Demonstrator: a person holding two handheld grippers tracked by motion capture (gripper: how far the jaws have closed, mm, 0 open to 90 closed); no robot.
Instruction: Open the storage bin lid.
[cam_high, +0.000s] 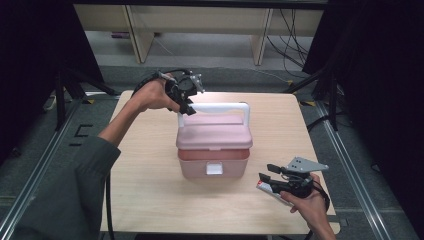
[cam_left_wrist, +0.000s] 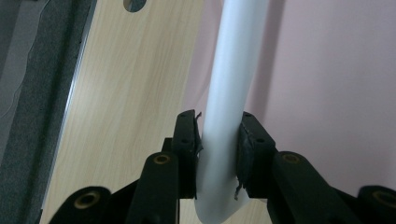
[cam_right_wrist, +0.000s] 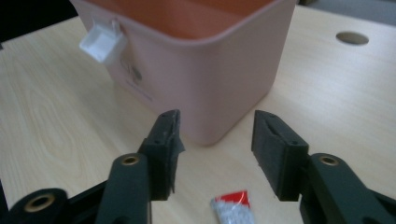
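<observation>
White handle (cam_left_wrist: 229, 93) pinched by left tongs (cam_left_wrist: 218, 154); right tongs (cam_right_wrist: 215, 154) spread above a red-and-white packet (cam_right_wrist: 232, 209).

Wooden table (cam_high: 150, 190): pink box (cam_high: 214, 162), red-white packet (cam_right_wrist: 232, 210).

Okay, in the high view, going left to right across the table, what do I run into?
Left gripper clamped on the white handle → pink box with its lid lifted → small red and white packet → right gripper, jaws apart with nothing between them.
</observation>
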